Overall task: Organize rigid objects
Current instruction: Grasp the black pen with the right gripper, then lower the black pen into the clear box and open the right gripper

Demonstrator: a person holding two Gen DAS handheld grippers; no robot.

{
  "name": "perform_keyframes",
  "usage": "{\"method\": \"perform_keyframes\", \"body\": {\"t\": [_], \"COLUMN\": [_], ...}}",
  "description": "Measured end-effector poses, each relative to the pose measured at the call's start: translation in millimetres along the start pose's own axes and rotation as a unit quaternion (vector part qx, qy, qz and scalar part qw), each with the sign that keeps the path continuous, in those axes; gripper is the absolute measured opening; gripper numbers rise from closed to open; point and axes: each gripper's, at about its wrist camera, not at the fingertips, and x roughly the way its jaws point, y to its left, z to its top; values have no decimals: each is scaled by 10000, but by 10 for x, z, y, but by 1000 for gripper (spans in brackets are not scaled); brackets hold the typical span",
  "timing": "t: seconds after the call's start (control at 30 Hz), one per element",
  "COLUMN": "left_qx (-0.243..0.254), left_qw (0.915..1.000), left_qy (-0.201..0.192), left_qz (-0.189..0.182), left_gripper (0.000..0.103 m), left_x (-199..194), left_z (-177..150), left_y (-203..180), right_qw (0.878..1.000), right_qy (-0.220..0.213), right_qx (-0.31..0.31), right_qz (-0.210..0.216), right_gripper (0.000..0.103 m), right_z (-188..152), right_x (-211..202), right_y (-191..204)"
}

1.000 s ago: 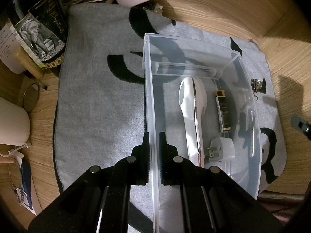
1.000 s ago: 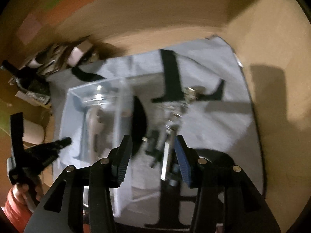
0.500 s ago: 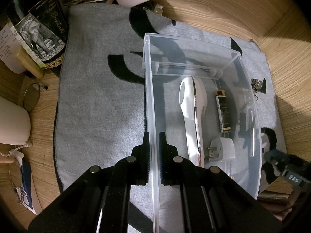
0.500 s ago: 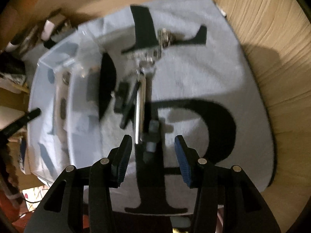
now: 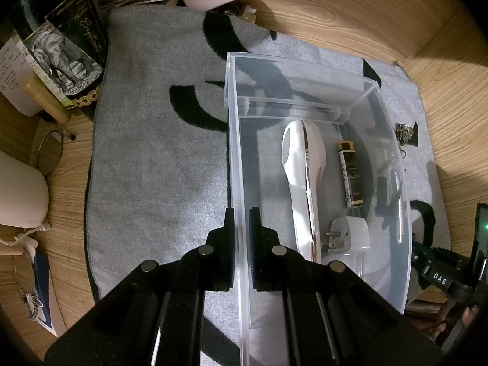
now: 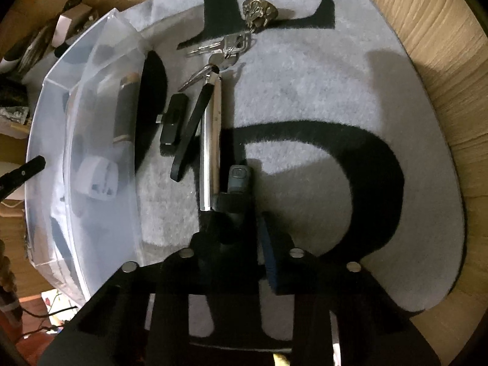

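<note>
Right wrist view first: the right gripper point(image 6: 236, 228) is down on the grey mat point(image 6: 320, 91), its jaws closing round the near end of a small dark gadget point(image 6: 239, 180) that lies just right of the clear plastic bin point(image 6: 100, 158). The left finger sits in deep shadow, so whether the pads actually bite yet is hard to call; I cannot tell for sure. Touching the gadget's left side is a silver rod point(image 6: 212, 140), with a black strap point(image 6: 190, 134) leaning across it, a black stick point(image 6: 174, 119) nearer the bin, and a bunch of keys point(image 6: 228, 47) with a metal charm point(image 6: 259, 12) at the far end.

To do this well, I'd say: squeeze square on the gadget alone, keep the left pad off that rod, lift straight up, then carry it left over the bin wall and set it down in the free floor beside the other pieces.

Left wrist view: the left gripper point(image 5: 241, 238) is clamped on the bin's left wall, one finger outside, one inside, holding the bin steady. Inside lie a long white handheld device point(image 5: 302, 183), a black-and-gold tube point(image 5: 350, 174) to its right, and a white plug adapter point(image 5: 350, 235) at the near end.

The frosted wall blurs everything behind it. What the gadget really is, I can't say. At the far left, a dark bottle point(image 5: 61, 45) and papers are cut off by the lens edge.
</note>
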Motion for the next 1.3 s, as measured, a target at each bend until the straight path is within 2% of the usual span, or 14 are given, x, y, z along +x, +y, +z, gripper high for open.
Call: {"method": "perform_keyframes", "body": {"t": [0.03,0.23,0.67,0.93,1.3], "left_qx": [-5,-19,6,48,76], "left_qw": [10000,10000,10000,10000,9999], "left_qy": [-2,-4,-4,-12,-33], "left_qz": [-4,-16,-33,-65,-91], "left_gripper": [6,6,6,6,6], "left_x": [1,5,-7,-17,-16], "left_z": [0,1,4,-4,-14], "left_y": [4,15,16,11,9], "right_qw": [10000,9999,9968,9925,9861], "right_qy": [-18,-128,-771,-1138,-1132], "right_qx": [3,-13,-90,-442,-1187], "right_qz": [32,-35,-193,-8,268], "right_gripper": [15,14,14,14,14], "right_z": [3,8,212,366,503], "right_x": [-5,-58,-694,-881,-774], "right_y": [-16,-34,36,420,1057]}}
